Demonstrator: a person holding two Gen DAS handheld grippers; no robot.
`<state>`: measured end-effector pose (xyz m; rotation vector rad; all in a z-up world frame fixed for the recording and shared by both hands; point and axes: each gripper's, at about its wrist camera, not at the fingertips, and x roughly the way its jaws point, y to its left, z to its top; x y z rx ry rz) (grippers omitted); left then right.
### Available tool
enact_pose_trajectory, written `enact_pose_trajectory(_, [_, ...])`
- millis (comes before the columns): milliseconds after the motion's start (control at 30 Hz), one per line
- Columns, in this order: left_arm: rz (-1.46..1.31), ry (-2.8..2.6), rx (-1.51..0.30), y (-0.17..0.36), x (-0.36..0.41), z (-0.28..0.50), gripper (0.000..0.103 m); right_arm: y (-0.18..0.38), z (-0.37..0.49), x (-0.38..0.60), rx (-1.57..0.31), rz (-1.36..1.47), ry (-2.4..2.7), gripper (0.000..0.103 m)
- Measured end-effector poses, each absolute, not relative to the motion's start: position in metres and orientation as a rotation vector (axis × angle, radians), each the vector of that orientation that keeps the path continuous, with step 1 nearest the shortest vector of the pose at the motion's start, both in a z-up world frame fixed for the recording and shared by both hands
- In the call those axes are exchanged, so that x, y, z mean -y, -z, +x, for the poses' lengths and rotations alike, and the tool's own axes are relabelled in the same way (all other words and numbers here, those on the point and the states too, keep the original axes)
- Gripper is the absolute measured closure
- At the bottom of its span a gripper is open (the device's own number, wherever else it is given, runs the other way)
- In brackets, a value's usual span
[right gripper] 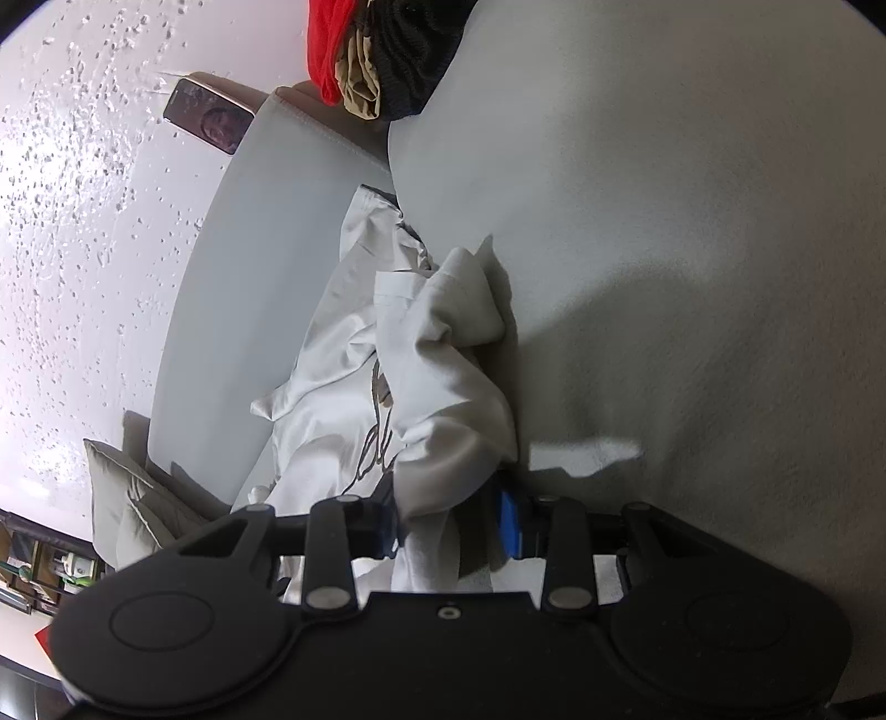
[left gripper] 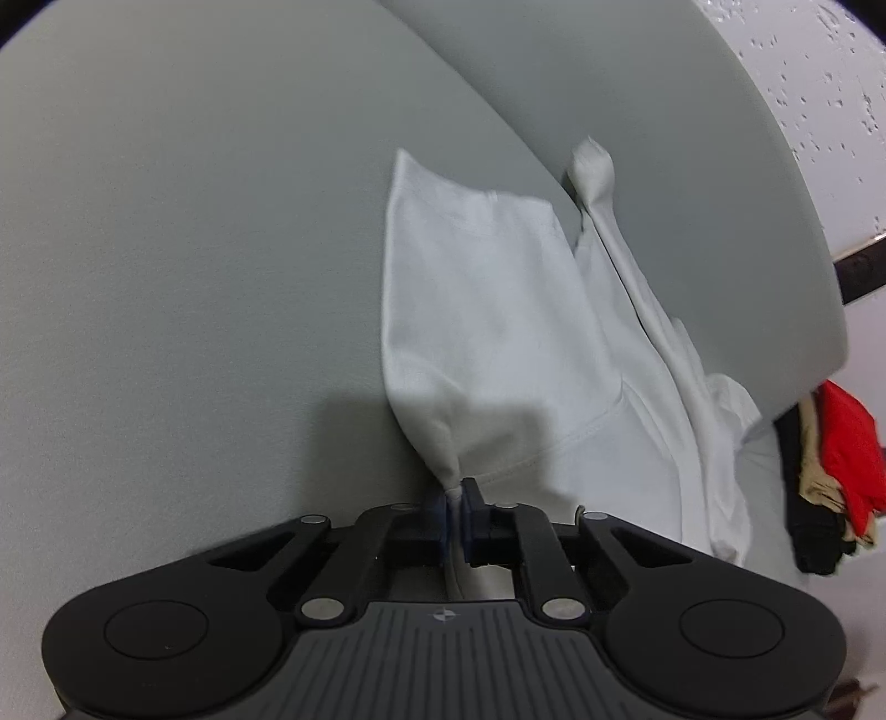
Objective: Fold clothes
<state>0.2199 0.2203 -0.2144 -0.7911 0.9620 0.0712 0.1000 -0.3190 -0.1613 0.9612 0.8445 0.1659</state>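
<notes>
A white garment (left gripper: 498, 310) lies on a grey sofa seat (left gripper: 194, 249), partly against the backrest. My left gripper (left gripper: 457, 498) is shut on a pinched corner of it, pulling the cloth into a taut point. In the right wrist view the same white garment (right gripper: 421, 376), with a dark scribbled print, is bunched up. My right gripper (right gripper: 451, 523) has a thick fold of it between its fingers, with blue pads (right gripper: 509, 523) showing on the right side; the jaws stand fairly wide around the cloth.
A pile of red, tan and black clothes (left gripper: 830, 471) sits at the sofa's end, also in the right wrist view (right gripper: 376, 50). A grey cushion (right gripper: 133, 498) lies at lower left. A speckled white wall (right gripper: 66, 221) is behind the sofa.
</notes>
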Motion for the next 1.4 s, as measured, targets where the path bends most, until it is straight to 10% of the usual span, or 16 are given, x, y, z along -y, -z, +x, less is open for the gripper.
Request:
enact_pose_trajectory(233, [-0.712,-0.134,-0.876,0.166,-0.217,0.177,0.097,0.159,0.105,0.315,-0.855,0.923,-0.145,0.07])
enact_pose_trajectory(333, [-0.708,-0.172,-0.848,0.147,-0.227,0.155,0.097,0.153,0.109,0.307,-0.869,0.871,-0.069,0.1])
enact_pose_trajectory(633, [-0.636,-0.217,-0.826,0.074,-0.25,0.072,0.097,0.085,0.082,0.311,-0.866,0.973,-0.037,0.101])
enact_pose_trajectory(900, [-0.447,-0.219,-0.961,0.118,-0.222,0.034,0.096,0.097,0.06,0.313,-0.979,0.808,0.065,0.1])
enact_pose_trajectory(1267, [-0.219,-0.187,-0.841,0.069,-0.218,-0.041,0.069,0.059,-0.021,0.318,-0.891,0.577,-0.009,0.053])
enact_pose_trajectory(1400, [-0.22,-0.036,-0.838,0.074,-0.193,-0.058,0.068,0.069,-0.029,0.284,-0.929,0.537,-0.188,0.084])
